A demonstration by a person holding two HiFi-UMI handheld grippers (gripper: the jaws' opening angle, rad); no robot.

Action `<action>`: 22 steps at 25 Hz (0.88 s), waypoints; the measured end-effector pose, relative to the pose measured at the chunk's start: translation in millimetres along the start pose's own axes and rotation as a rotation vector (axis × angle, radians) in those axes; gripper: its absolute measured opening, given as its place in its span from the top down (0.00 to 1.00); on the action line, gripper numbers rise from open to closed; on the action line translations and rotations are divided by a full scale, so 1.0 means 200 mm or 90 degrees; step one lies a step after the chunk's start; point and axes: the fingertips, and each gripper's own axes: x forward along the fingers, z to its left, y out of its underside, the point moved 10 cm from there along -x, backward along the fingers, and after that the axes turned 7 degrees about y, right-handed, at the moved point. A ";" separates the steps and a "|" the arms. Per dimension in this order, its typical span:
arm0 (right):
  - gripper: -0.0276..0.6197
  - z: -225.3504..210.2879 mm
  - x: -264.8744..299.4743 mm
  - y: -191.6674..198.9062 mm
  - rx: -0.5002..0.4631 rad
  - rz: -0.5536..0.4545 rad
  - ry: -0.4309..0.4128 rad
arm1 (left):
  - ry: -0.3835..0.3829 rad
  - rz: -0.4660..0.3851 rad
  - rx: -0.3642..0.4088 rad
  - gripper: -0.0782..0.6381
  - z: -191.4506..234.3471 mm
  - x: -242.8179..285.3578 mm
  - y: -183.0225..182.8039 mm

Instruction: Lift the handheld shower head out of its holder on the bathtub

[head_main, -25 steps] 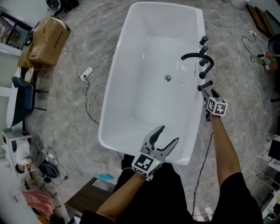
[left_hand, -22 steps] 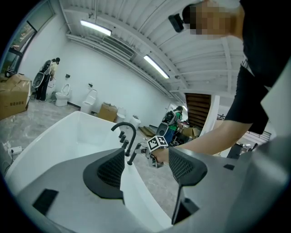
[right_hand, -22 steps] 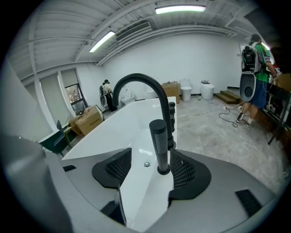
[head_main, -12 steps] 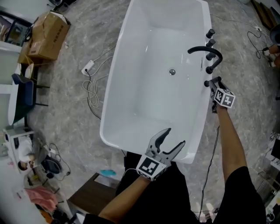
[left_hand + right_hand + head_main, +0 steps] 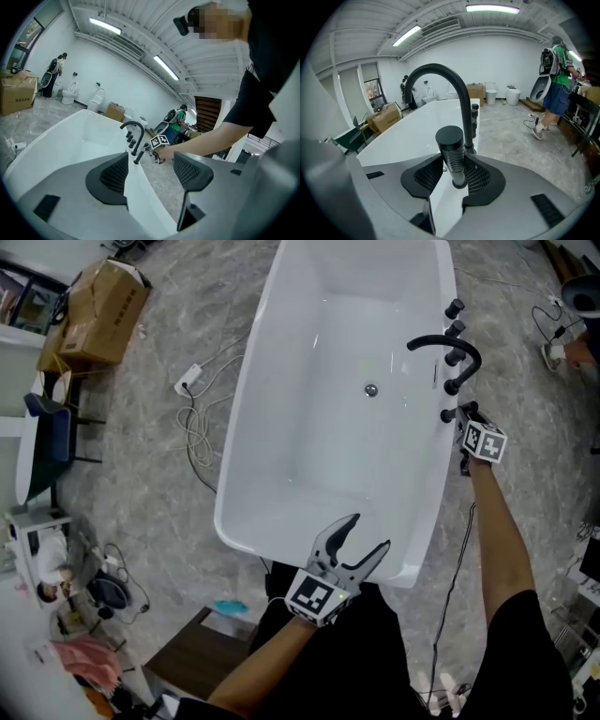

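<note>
Shower head [image 5: 452, 152] stood upright in its holder [image 5: 460, 184] on the right-hand rim of the bathtub [image 5: 242, 418], not yet lifted (nearest the person in the row of black fittings).

Step in hand, my read: confirm the grip, then lift.
- Pull straight up along the handle's own axis until the base clears the holder. No sideways levering on the socket.
- Keep the grip on the ribbed part, under the smooth cap, so the handle can't slide down through the pads.
- Faucet [image 5: 449, 77] arched just behind and above it, with the knobs [image 5: 454, 307] further along the rim. I'd come up first, then back toward the body, never forward into the spout.
- No hose was visible. I'd expect some drag from one, so lift slowly.

Right tongs [image 5: 452, 177]: the jaws had just been closing and sat roughly halfway in, with the shower head between them. Both pads looked pressed against the handle's sides, so I'd call them clenched on it. I saw them touching nothing else.

Left tongs [image 5: 150, 171]: jaws wide apart, released, holding nothing. They hovered by the near corner of the bathtub, well apart from the fittings. The rim showed through the gap in the left gripper view, but I couldn't tell whether there was contact. I'd keep them there, out of the lift path.
</note>
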 end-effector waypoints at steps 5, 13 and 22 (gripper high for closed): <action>0.76 0.00 0.00 -0.01 -0.018 0.021 -0.001 | -0.006 0.004 -0.003 0.50 0.00 -0.05 0.03; 0.77 0.01 -0.04 -0.04 -0.027 0.033 0.015 | -0.021 -0.011 -0.005 0.50 0.01 -0.17 0.03; 0.77 0.09 -0.21 -0.14 -0.039 0.025 0.034 | -0.004 -0.025 0.007 0.50 0.01 -0.27 -0.05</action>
